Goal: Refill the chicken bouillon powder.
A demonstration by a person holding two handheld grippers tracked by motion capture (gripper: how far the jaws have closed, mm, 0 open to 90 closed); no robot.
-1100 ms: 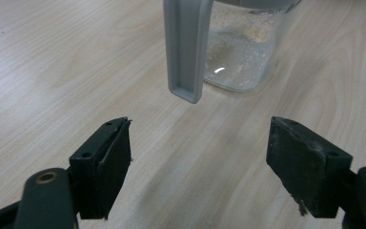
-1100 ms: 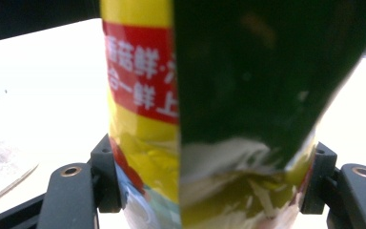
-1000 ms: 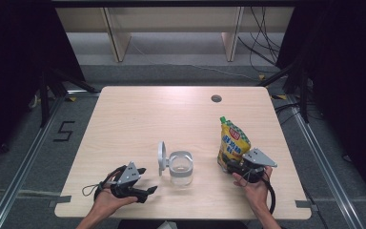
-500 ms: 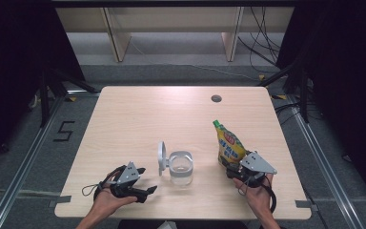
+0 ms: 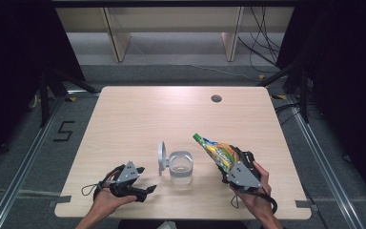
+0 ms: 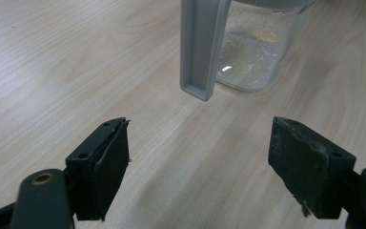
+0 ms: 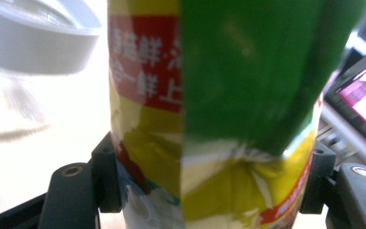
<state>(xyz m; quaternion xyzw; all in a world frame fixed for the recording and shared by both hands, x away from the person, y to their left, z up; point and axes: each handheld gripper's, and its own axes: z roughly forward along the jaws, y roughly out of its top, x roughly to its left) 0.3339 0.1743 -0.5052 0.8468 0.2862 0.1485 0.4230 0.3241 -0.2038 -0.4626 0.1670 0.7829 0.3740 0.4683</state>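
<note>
A clear plastic jar [image 5: 181,166] with a grey hinged lid [image 5: 161,155] standing open sits on the table's near middle; in the left gripper view the jar [image 6: 262,43] and its lid [image 6: 201,47] lie just ahead. My right gripper [image 5: 229,164] is shut on a yellow, green and red snack pouch [image 5: 217,151], lifted off the table and tilted with its top toward the jar. In the right gripper view the pouch [image 7: 209,109] is squeezed between both jaws, the jar rim [image 7: 38,43] at upper left. My left gripper [image 5: 140,183] rests open on the table left of the jar, nothing between its jaws.
The wooden table [image 5: 147,114] has a round cable hole [image 5: 216,98] at the far right. Shelving legs and cables stand beyond the far edge. A person's hands hold both grippers at the near edge.
My right gripper has lifted the pouch and tipped it leftward, so its top now leans over toward the jar. The left gripper has stayed in place.
</note>
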